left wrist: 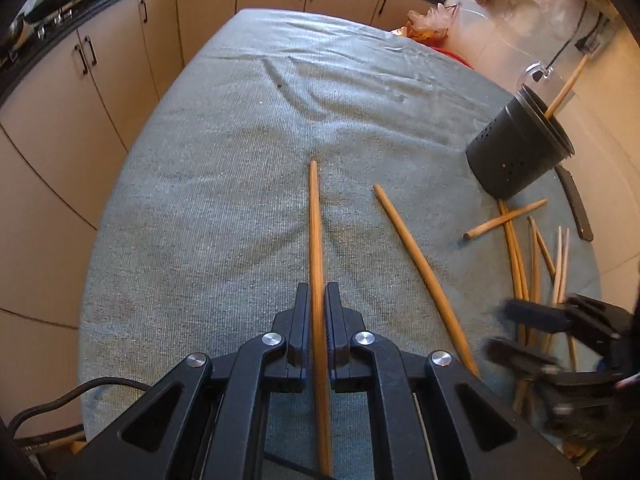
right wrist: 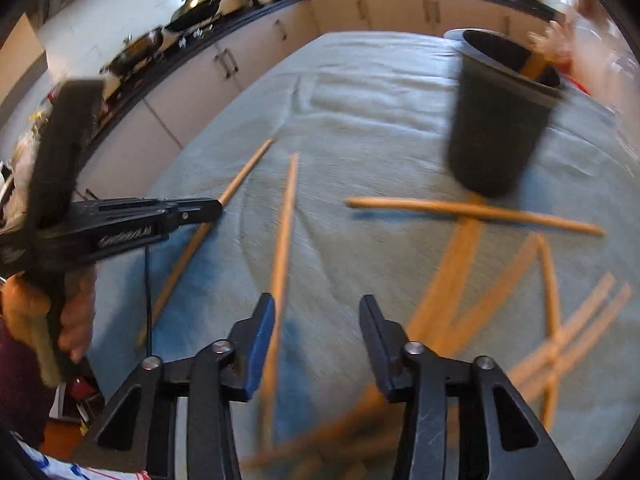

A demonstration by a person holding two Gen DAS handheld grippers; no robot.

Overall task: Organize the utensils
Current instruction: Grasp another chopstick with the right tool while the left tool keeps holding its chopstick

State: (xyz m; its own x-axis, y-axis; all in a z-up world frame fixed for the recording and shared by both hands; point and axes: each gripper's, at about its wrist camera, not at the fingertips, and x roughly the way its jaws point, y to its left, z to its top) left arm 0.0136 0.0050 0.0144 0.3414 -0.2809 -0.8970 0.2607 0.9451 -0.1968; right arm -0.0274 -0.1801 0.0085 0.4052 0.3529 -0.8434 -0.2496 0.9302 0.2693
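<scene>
One chopstick [left wrist: 316,240] runs lengthwise between the left claw [left wrist: 318,300], pinched, pointing straight ahead.

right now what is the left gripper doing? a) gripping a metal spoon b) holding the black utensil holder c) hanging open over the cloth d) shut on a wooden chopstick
d: the left gripper has its jaws closed against a long wooden chopstick that runs out ahead of them over the grey cloth.

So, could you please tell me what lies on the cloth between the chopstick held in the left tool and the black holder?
One loose chopstick lies between the held chopstick and the black holder, seen in the left wrist view.
</scene>
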